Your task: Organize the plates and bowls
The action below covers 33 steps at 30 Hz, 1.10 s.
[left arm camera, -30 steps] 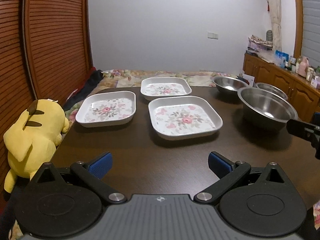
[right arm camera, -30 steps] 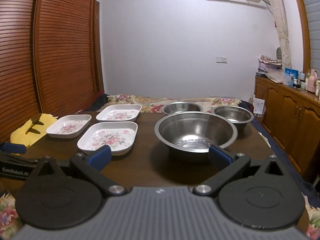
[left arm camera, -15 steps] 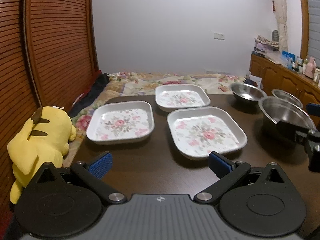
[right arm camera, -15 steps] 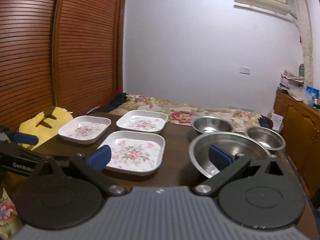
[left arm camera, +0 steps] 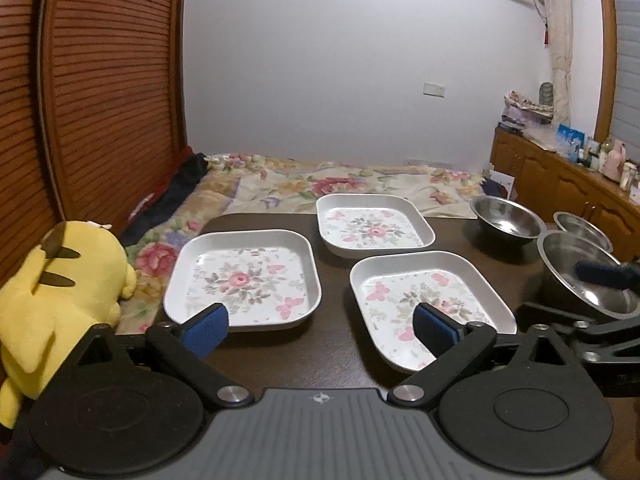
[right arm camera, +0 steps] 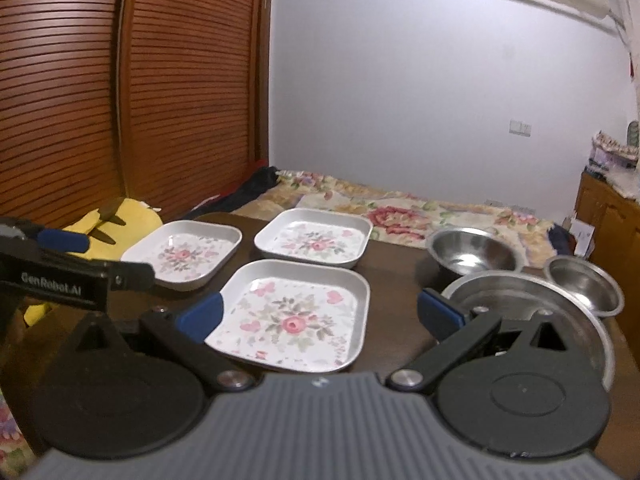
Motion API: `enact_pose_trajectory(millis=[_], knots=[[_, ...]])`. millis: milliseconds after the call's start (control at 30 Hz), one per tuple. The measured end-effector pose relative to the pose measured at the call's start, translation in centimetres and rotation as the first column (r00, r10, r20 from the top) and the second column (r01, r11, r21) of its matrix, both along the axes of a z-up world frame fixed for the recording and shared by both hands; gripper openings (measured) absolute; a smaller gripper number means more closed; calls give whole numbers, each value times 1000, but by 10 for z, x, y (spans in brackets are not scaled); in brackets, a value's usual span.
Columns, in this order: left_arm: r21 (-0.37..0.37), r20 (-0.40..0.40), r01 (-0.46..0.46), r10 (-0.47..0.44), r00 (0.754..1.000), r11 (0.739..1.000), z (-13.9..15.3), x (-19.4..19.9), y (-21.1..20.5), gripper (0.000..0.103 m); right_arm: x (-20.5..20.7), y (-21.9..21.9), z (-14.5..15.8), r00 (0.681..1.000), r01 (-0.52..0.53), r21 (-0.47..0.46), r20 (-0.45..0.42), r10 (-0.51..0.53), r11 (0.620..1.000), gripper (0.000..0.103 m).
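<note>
Three white square plates with pink flowers lie on the dark table (left arm camera: 452, 236): a left one (left arm camera: 244, 280), a far one (left arm camera: 374, 230) and a near right one (left arm camera: 424, 300). Three steel bowls stand to the right: a large one (left arm camera: 588, 276) and two smaller ones (left arm camera: 506, 220) (left arm camera: 582, 230). My left gripper (left arm camera: 320, 332) hovers over bare table between the two near plates, its jaws wide and closing with nothing between them. My right gripper (right arm camera: 320, 315) is open above the near plate (right arm camera: 292, 320), with the large bowl (right arm camera: 520, 292) under its right finger.
A yellow plush toy (left arm camera: 60, 292) leans at the table's left edge. A bed with a floral quilt (left arm camera: 340, 184) lies beyond the far edge. Wooden cabinets (left arm camera: 560, 176) line the right wall, and slatted wooden doors (right arm camera: 180, 100) the left.
Both grippers have moved forward over the table, so the plates look nearer and larger. The right gripper has swung left, from the large bowl to the near plate. The left fingers stand slightly closer together.
</note>
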State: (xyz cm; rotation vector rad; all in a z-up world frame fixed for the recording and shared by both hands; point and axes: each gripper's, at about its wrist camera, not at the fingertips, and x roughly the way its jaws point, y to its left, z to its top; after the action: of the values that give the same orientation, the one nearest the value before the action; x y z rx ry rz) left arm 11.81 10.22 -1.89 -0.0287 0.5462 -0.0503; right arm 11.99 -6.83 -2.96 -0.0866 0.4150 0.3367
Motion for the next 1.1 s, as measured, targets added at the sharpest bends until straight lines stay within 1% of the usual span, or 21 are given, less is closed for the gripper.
enact_pose_trajectory(millis=[33, 67, 100, 133, 167, 233, 300, 433, 500, 600, 633, 767, 833, 1067, 1100], knots=[[-10, -4, 8, -8, 1000, 1000, -1, 3, 0, 94, 2, 1, -1, 1000, -2, 3, -8, 2, 1000, 101], [-20, -10, 13, -14, 1000, 1000, -2, 5, 0, 93, 4, 3, -3, 1000, -3, 5, -14, 3, 1000, 98], [-26, -15, 18, -18, 1000, 1000, -4, 8, 0, 90, 6, 4, -5, 1000, -4, 6, -24, 4, 1000, 87], [-32, -20, 27, -28, 999, 999, -5, 10, 0, 86, 9, 5, -7, 999, -3, 7, -36, 3, 1000, 84], [-40, -28, 35, -37, 999, 999, -7, 12, -1, 86, 12, 6, -10, 999, -3, 12, -50, 3, 1000, 84], [-47, -43, 42, -44, 998, 998, -10, 17, -2, 78, 16, 7, -15, 997, 7, 21, -74, -5, 1000, 77], [-55, -51, 50, -53, 997, 997, -14, 22, -4, 76, 21, 7, -18, 995, 13, 29, -101, -10, 999, 73], [-64, -77, 55, -59, 995, 996, -22, 32, -7, 64, 27, 6, -23, 991, 24, 48, -135, -17, 999, 66], [-63, -86, 60, -65, 994, 996, -26, 37, -9, 61, 30, 6, -26, 990, 35, 44, -140, -29, 998, 64], [-78, -98, 69, -77, 992, 995, -31, 44, -12, 50, 34, 5, -30, 987, 47, 47, -154, -39, 998, 62], [-74, -101, 72, -79, 992, 995, -33, 46, -13, 48, 36, 4, -32, 986, 52, 49, -158, -43, 997, 62], [-85, -115, 77, -86, 990, 993, -39, 52, -17, 47, 38, 2, -37, 985, 60, 50, -164, -52, 997, 62], [-80, -120, 85, -94, 988, 993, -42, 55, -20, 43, 40, 0, -40, 984, 67, 50, -171, -57, 997, 61], [-68, -130, 82, -90, 987, 994, -49, 63, -23, 40, 46, 1, -48, 980, 74, 31, -187, -67, 997, 60], [-70, -132, 79, -87, 987, 994, -50, 64, -22, 37, 47, 1, -49, 979, 75, 29, -190, -68, 997, 59]])
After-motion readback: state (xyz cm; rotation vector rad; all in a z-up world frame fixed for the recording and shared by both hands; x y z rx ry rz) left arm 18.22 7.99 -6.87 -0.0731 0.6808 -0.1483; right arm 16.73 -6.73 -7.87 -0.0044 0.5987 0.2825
